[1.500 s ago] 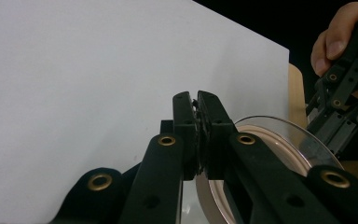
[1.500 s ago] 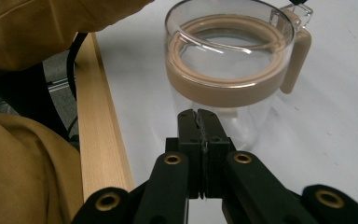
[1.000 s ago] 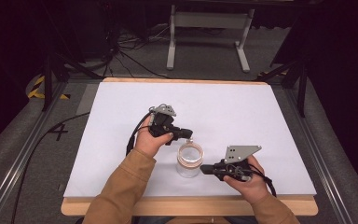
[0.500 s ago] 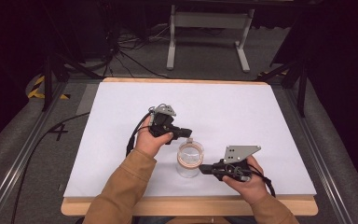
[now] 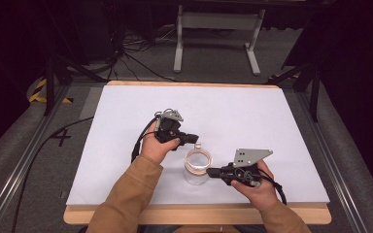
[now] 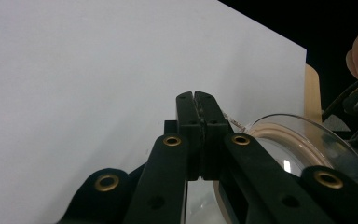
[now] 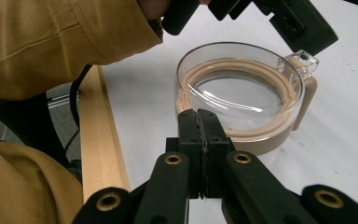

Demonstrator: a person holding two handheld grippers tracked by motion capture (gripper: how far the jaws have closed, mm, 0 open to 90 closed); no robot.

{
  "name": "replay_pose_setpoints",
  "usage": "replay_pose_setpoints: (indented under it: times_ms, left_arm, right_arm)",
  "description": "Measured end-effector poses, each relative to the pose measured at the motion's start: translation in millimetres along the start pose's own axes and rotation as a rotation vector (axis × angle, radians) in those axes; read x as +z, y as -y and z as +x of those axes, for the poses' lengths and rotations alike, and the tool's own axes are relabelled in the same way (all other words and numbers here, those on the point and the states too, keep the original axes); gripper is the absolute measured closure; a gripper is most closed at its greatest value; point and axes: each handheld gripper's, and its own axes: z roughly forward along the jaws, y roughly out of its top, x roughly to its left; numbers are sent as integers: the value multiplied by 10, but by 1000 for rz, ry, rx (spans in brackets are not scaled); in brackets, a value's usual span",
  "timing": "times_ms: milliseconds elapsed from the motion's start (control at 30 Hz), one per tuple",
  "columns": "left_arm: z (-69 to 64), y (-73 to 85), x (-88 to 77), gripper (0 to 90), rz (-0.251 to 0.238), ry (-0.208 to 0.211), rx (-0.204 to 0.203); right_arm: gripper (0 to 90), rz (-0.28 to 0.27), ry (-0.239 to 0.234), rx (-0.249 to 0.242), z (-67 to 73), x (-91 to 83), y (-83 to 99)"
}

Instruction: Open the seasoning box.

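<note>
Jar (image 5: 195, 168) sits at six o'clock on the surface (image 5: 252, 116): clear, rigid, slick, breakable; grip its rim. Left fingers (image 5: 194, 139) and right fingers (image 5: 210, 171) pressed together, empty.

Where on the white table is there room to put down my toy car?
Lots of room: the whole far half of the white table behind the left tongs is bare, and so is the strip along its left edge and the right side past the right tongs. It's crowded in the near middle, where both tongs sit close to the clear jar.
</note>
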Motion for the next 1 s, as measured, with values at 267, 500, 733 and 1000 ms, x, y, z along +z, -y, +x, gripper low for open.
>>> replay_pose_setpoints:
  times_ms: [267,500,733,1000]
  left_arm:
    - [-81,-53,-85,900,-30,39,31]
    - [-93,-50,-10,900,20,48,38]
    - [-87,-48,-6,900,21,46,30]
    - [-70,-40,0,900,11,55,14]
  right_arm:
    - [900,5,-14,-7,25,-10,8]
    - [900,5,-17,-7,28,-12,9]
    - [900,6,-17,-9,28,-6,10]
    - [900,7,-20,-12,36,15,8]
